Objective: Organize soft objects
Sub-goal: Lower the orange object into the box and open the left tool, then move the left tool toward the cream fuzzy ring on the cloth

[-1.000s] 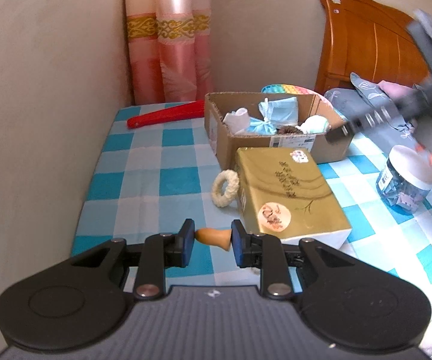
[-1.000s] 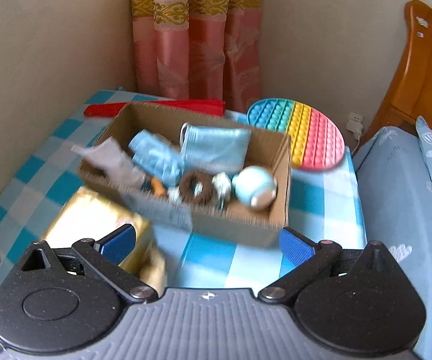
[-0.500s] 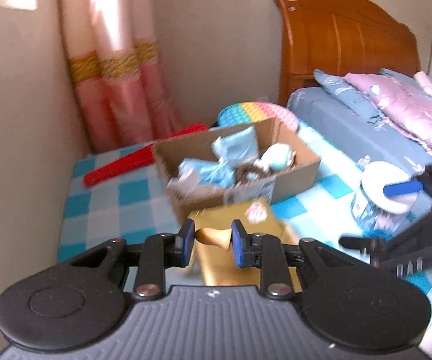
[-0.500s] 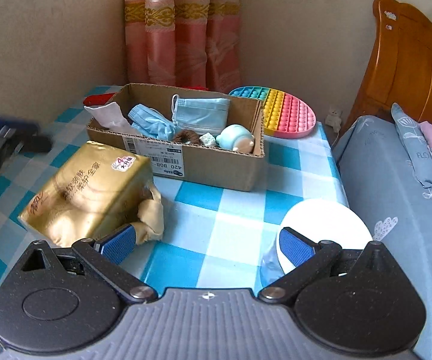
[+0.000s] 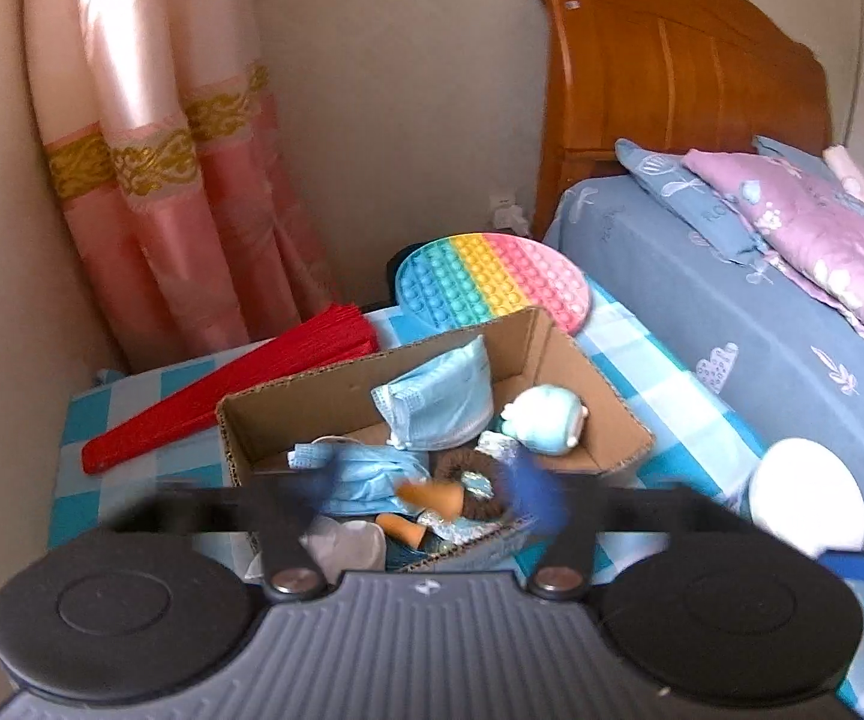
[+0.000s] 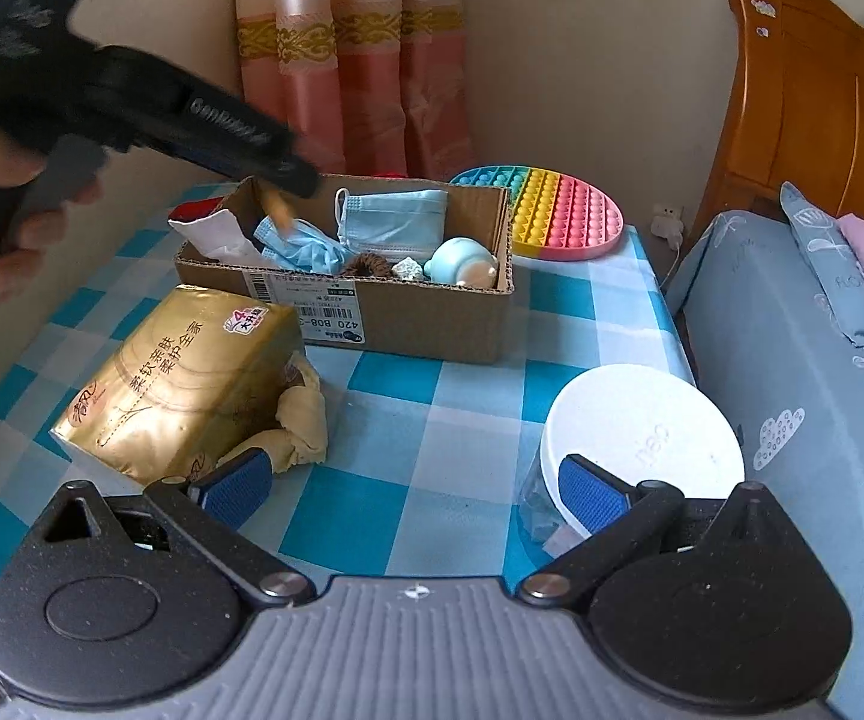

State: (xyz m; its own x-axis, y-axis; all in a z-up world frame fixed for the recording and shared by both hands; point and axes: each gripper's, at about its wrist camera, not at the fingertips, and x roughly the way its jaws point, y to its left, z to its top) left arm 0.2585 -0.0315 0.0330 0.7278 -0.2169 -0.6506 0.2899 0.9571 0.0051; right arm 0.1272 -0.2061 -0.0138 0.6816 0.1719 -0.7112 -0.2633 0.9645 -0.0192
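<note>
Nearest in the right wrist view, the right gripper (image 6: 414, 489) is held with its blue-padded fingers (image 6: 234, 480) wide apart and nothing between them, above the blue-and-white checked tablecloth (image 6: 372, 516). Just beyond its right finger a clear jar with a white lid (image 6: 642, 438) is seen; faint embossed letters on the lid cannot be read. To the left a gold tissue pack (image 6: 186, 384) is laid on the cloth, printed with Chinese characters and a small tag bearing a "4"; a cream ring-shaped soft thing (image 6: 300, 420) is pressed against its near corner. Farther back the cardboard box (image 6: 408, 324) is placed, its white label reading "420 B08". Blue face masks (image 6: 390, 222), a brown hair tie (image 6: 366, 267), a pale blue plush toy (image 6: 462, 261) and a white crumpled piece are held in it. The left gripper (image 5: 426, 489) is poised over the box; its jaws have just been opening and are seen blurred and spread, with the small orange cone-shaped toy (image 5: 432, 495) loose between them, over the masks. Behind the box a red folded fan (image 5: 240, 384) and a rainbow bubble mat (image 6: 552, 210) are laid.
</note>
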